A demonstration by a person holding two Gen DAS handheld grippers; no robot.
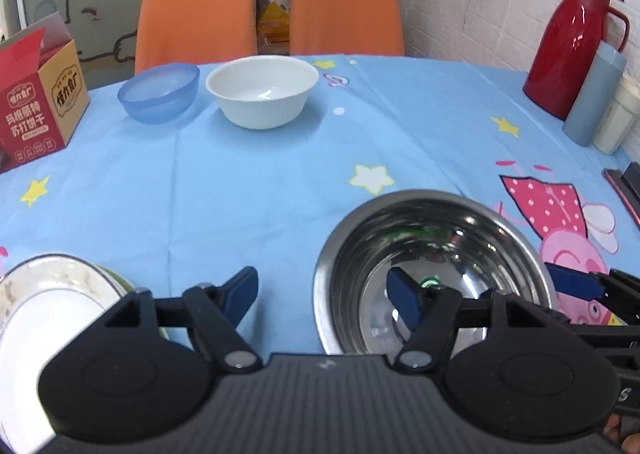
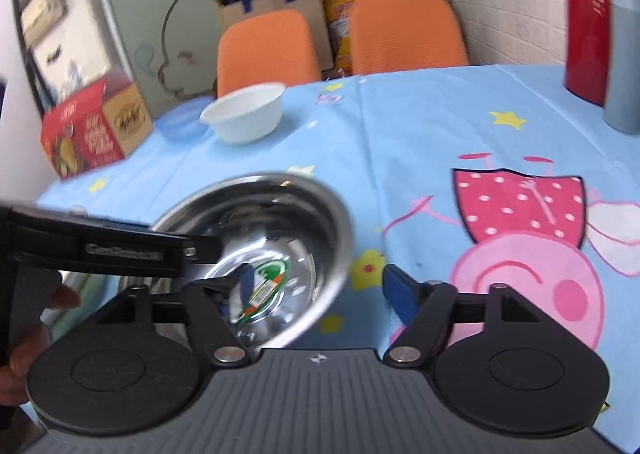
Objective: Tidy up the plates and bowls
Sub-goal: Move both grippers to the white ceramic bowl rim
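Observation:
A steel bowl (image 1: 436,266) sits near the front of the table; it also shows in the right wrist view (image 2: 280,222). My left gripper (image 1: 324,294) is open, its jaws straddling the bowl's left rim. My right gripper (image 2: 320,286) is open, its jaws straddling the bowl's right rim. A white bowl (image 1: 262,90) and a blue plastic bowl (image 1: 160,92) stand at the far side. A white plate with a patterned rim (image 1: 52,294) lies on a green-rimmed dish at the front left.
A red snack box (image 1: 36,102) stands at the far left. A red thermos (image 1: 572,46), a grey bottle (image 1: 592,94) and a white cup stand at the far right. Two orange chairs (image 1: 272,14) stand behind the table (image 1: 240,182).

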